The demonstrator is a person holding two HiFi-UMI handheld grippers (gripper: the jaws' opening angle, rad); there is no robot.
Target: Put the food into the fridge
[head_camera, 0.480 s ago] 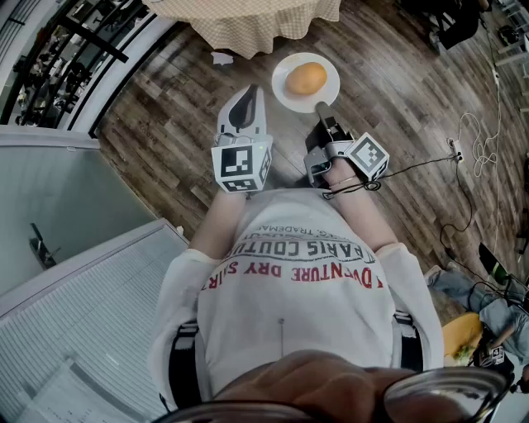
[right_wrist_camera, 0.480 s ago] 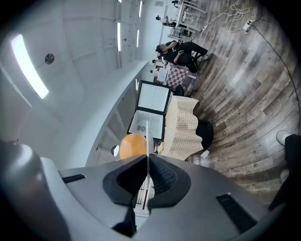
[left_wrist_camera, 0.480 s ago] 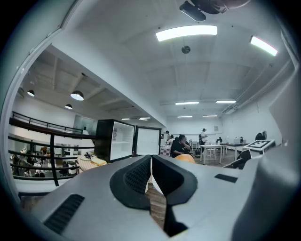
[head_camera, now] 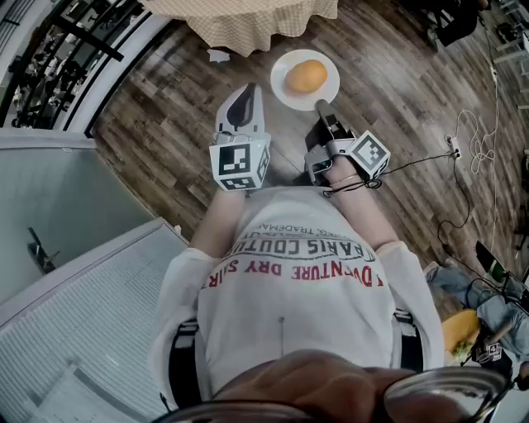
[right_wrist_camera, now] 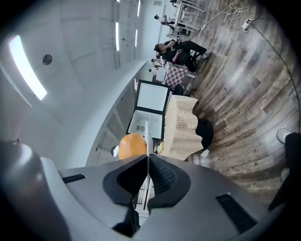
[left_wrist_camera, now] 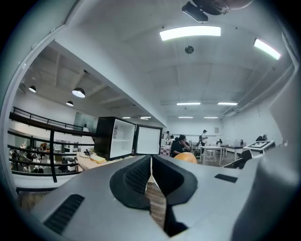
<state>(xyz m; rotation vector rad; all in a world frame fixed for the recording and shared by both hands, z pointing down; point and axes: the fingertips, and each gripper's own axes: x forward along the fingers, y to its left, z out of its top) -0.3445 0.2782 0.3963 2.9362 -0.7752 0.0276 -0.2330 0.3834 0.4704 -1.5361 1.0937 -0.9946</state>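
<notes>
A round orange food [head_camera: 306, 77] lies on a white plate [head_camera: 285, 95] held over the wooden floor ahead of me. My right gripper [head_camera: 322, 106] is shut on the plate's near rim; in the right gripper view the rim [right_wrist_camera: 147, 134] shows as a thin white edge between the closed jaws of the right gripper [right_wrist_camera: 147, 157], with the orange food [right_wrist_camera: 131, 145] beside it. My left gripper [head_camera: 242, 103] hangs shut and empty to the left of the plate. A black fridge [left_wrist_camera: 124, 138] with its door open stands on a table ahead. The left gripper [left_wrist_camera: 151, 164] jaws meet.
A table with a checked cloth [head_camera: 248, 21] stands just beyond the plate. A dark railing [head_camera: 58, 49] runs at far left, a white ribbed surface [head_camera: 74, 281] lies at lower left. Cables [head_camera: 471, 140] trail on the floor at right. People sit at distant tables [left_wrist_camera: 181, 146].
Hardly anything differs: the head view has shifted a touch, and both grippers and the plate keep the same arrangement.
</notes>
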